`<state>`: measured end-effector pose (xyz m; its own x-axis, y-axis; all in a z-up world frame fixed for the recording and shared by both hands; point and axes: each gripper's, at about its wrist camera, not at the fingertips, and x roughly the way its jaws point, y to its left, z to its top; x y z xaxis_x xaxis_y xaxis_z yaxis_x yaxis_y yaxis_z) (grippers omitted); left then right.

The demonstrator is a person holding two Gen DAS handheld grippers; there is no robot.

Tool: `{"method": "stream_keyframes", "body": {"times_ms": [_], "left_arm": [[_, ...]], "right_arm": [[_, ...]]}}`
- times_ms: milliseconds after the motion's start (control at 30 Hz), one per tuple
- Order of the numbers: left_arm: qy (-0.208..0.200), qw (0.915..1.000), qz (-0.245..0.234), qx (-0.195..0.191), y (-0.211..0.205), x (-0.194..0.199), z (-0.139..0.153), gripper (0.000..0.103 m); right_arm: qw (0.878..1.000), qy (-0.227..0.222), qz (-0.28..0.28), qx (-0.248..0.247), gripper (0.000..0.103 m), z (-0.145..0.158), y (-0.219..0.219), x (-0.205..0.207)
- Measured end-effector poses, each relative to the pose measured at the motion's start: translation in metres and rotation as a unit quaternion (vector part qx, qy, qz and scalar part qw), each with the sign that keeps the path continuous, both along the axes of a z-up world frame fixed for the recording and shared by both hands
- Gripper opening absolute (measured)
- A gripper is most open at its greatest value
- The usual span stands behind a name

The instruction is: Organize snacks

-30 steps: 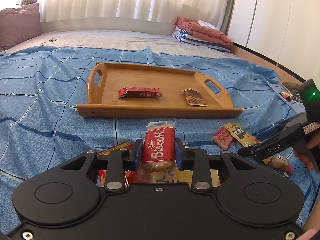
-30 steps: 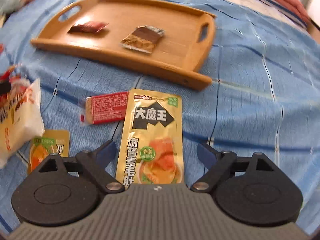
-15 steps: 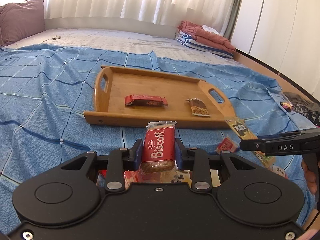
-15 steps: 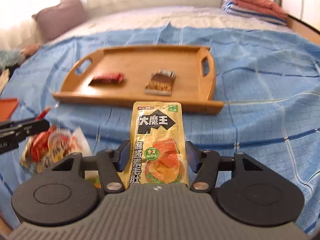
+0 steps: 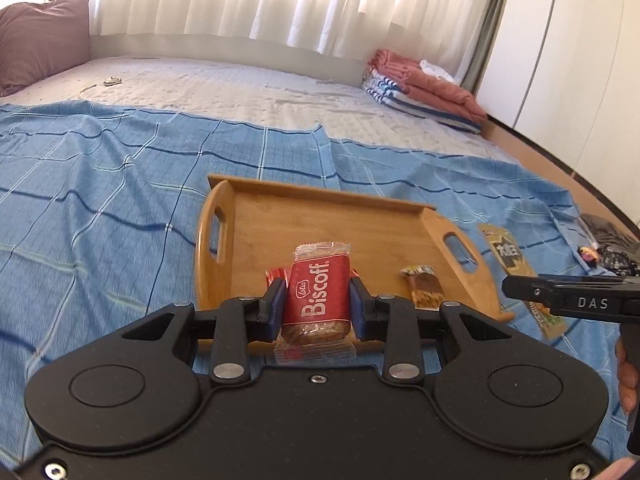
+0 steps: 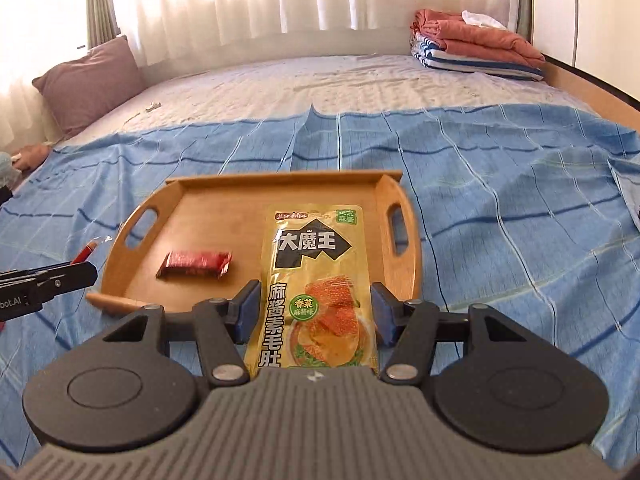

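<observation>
- Left wrist view: the left gripper (image 5: 318,306) has its blue pads clamped on a red biscuit packet (image 5: 316,300), which stands upright between them, lifted clear of the bedding.
- Just beyond that packet sits a wooden tray (image 5: 400,216) on the blue checked bedspread (image 5: 100,220).
- On the tray floor lies a brown snack bar (image 5: 424,290) near the right handle, and a red wrapper (image 5: 274,276) peeks out behind the biscuit packet.
- Right wrist view: the right gripper (image 6: 314,312) has just been closing, and its pads now press both edges of a yellow snack pouch (image 6: 316,280); the pouch is held flat, sticking forward over the near edge of the tray (image 6: 200,200).
- From this side the red wrapper (image 6: 194,264) lies on the left half of the tray, apart from the pouch.
- Seen from the left camera, the right gripper's black body (image 5: 568,300) reaches in from the right edge with the yellow pouch (image 5: 508,252) sticking out past it, above the bedspread beside the tray.
- A red pencil-like stick (image 6: 86,254) lies on the bedspread left of the tray.
- At the far side of the bed a stack of folded blankets (image 6: 476,50) rests by the curtain (image 6: 260,8), and a mauve pillow (image 6: 88,84) leans at the left.
</observation>
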<state>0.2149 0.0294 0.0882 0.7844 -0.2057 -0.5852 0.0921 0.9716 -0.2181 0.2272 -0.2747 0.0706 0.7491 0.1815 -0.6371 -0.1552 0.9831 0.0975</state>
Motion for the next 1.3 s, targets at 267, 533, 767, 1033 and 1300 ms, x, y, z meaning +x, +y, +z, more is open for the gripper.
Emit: {"method": "stream_keyframes", "body": {"times_ms": [267,533,767,1033,1300], "left_arm": [[0.026,0.9994,0.015,0.014,-0.004,0.077,0.002,0.031],[0.055,0.9969,0.017,0.053,-0.021,0.131,-0.033,0.031],[0.077,0.9949,0.027,0.058,-0.024,0.158,-0.056,0.031],[0.085,0.9938,0.033,0.064,-0.027,0.174,-0.069,0.031],[0.093,0.9926,0.032,0.07,-0.03,0.178,-0.08,0.031]], "right_arm": [[1.0,0.011,-0.003,-0.017,0.061,-0.003,0.017,0.062],[0.999,0.044,-0.019,-0.017,0.061,-0.032,0.027,0.114],[0.998,0.059,-0.016,-0.01,0.062,-0.05,0.036,0.139],[0.997,0.068,-0.012,-0.014,0.062,-0.069,0.046,0.154],[0.997,0.069,-0.01,-0.025,0.063,-0.076,0.05,0.158]]}}
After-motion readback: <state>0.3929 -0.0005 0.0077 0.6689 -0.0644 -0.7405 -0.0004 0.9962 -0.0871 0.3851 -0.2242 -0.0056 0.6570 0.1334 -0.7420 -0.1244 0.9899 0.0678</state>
